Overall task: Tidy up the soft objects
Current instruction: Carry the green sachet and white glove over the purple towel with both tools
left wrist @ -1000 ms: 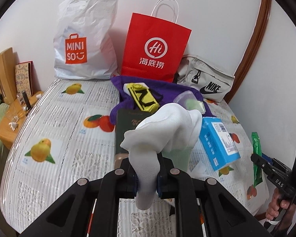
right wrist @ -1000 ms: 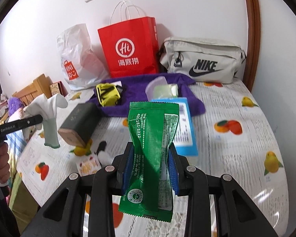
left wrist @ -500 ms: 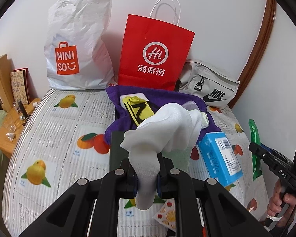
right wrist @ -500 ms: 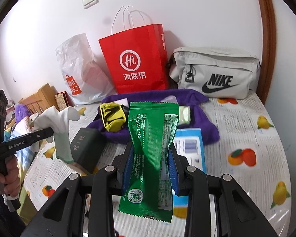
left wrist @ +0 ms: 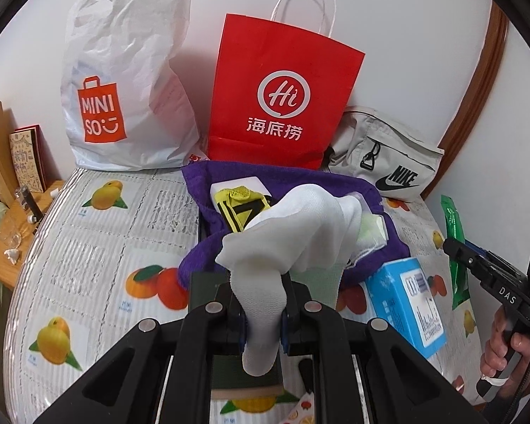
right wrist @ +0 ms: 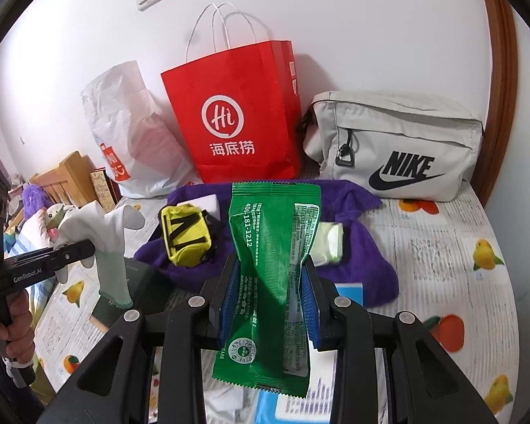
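A white knitted sock (left wrist: 293, 243) of matt, fine-ribbed cloth is pinched in the left gripper (left wrist: 263, 321), whose body is of matt black plastic with bright metal screw heads. A glossy, crinkled green foil packet (right wrist: 272, 275) is clamped between the ribbed blue pads (right wrist: 229, 304) of the right gripper (right wrist: 270, 304). Just beyond both grippers a fluffy purple towel (right wrist: 364, 251) is seen, and farther off a smooth red paper bag (left wrist: 282, 95), a wrinkled white plastic bag (left wrist: 123, 81) and a grey woven fabric pouch (right wrist: 395, 141).
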`<action>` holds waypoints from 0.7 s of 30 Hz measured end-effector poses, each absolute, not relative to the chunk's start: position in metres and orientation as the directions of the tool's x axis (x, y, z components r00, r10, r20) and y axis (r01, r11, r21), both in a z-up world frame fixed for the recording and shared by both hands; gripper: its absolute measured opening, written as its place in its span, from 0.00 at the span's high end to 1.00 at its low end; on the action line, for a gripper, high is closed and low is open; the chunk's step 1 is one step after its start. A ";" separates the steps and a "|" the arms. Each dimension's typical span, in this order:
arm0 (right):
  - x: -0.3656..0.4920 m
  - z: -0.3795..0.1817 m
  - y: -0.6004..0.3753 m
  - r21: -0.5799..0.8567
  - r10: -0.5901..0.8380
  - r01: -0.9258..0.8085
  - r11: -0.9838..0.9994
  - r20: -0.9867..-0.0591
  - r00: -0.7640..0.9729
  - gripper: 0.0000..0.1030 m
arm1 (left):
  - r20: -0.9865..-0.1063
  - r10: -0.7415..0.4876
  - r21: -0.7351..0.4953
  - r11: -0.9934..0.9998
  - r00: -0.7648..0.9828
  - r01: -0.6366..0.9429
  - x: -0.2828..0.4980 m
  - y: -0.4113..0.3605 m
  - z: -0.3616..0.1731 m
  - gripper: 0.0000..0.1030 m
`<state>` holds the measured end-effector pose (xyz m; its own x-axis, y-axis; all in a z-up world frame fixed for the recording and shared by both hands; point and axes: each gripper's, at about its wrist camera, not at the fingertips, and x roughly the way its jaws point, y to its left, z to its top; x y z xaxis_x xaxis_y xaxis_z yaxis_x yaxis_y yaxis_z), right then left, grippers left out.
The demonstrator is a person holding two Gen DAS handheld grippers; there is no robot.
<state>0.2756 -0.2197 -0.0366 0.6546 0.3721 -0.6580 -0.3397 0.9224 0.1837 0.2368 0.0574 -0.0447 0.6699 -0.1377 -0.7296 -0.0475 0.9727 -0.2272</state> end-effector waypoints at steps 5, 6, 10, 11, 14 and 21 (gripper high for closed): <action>0.297 -0.041 -0.219 0.179 0.365 -0.335 0.925 -0.664 0.653 0.68 | -0.736 -0.137 -0.228 0.972 0.664 -0.052 0.257 0.059 -0.050 0.87; 0.301 -0.041 -0.218 0.179 0.364 -0.334 0.925 -0.665 0.653 0.68 | -0.737 -0.137 -0.228 0.972 0.662 -0.053 0.261 0.060 -0.052 0.87; 0.319 -0.044 -0.218 0.177 0.360 -0.331 0.927 -0.668 0.651 0.68 | -0.749 -0.133 -0.228 0.971 0.650 -0.065 0.277 0.061 -0.057 0.87; 0.323 -0.044 -0.218 0.175 0.358 -0.331 0.927 -0.670 0.650 0.68 | -0.750 -0.131 -0.226 0.972 0.648 -0.064 0.279 0.061 -0.057 0.87; 0.336 -0.048 -0.216 0.172 0.356 -0.331 0.928 -0.676 0.645 0.68 | -0.756 -0.133 -0.225 0.972 0.641 -0.063 0.290 0.059 -0.061 0.87; 0.369 -0.058 -0.215 0.179 0.356 -0.330 0.927 -0.696 0.623 0.68 | -0.767 -0.143 -0.236 0.969 0.626 -0.068 0.316 0.059 -0.067 0.87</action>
